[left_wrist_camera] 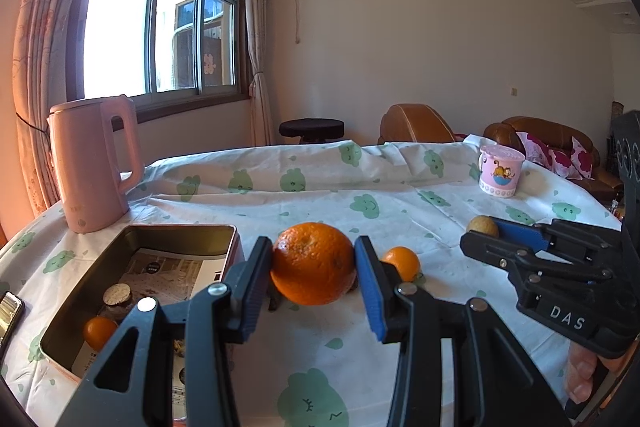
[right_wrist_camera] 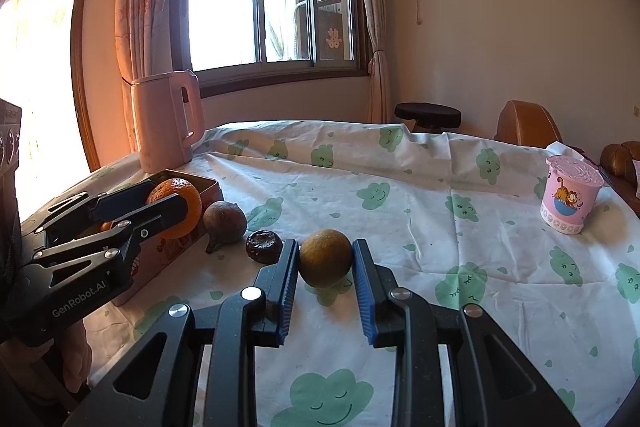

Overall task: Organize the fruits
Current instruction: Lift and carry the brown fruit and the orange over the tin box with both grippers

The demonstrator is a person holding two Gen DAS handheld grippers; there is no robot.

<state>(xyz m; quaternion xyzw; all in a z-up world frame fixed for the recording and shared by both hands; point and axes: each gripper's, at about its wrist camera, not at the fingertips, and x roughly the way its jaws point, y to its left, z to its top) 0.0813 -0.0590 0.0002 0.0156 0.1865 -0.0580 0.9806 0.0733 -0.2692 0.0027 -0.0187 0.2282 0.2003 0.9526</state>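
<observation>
Left wrist view: the left gripper (left_wrist_camera: 314,263) is clenched on a large orange (left_wrist_camera: 314,263), both fingers (left_wrist_camera: 256,273) pressed to its sides, the fruit held above the worktop (left_wrist_camera: 400,211). A small orange (left_wrist_camera: 403,263) lies on the cloth just behind the right-hand finger. To the left sits an open metal tin (left_wrist_camera: 132,267) — inside it another small orange (left_wrist_camera: 99,331) and a brown round item (left_wrist_camera: 117,294). A pink kettle (left_wrist_camera: 94,163) stands behind the tin; a pink cup (left_wrist_camera: 501,171) stands far right. The right gripper (left_wrist_camera: 482,233) enters from the right, gripping a yellowish-brown fruit (left_wrist_camera: 482,226).

Right wrist view: the right gripper (right_wrist_camera: 325,263) grasps the yellowish-brown fruit (right_wrist_camera: 326,257) between its 2 fingers (right_wrist_camera: 286,279), low over the worktop (right_wrist_camera: 420,187). Left of it lie a dark ribbed fruit (right_wrist_camera: 263,245) and a brown, stemmed round fruit (right_wrist_camera: 224,223), just beside the tin (right_wrist_camera: 200,187). The left gripper (right_wrist_camera: 172,205) holds the large orange (right_wrist_camera: 182,211) at the tin's near edge. Kettle (right_wrist_camera: 166,119) behind; cup (right_wrist_camera: 570,199) far right.
</observation>
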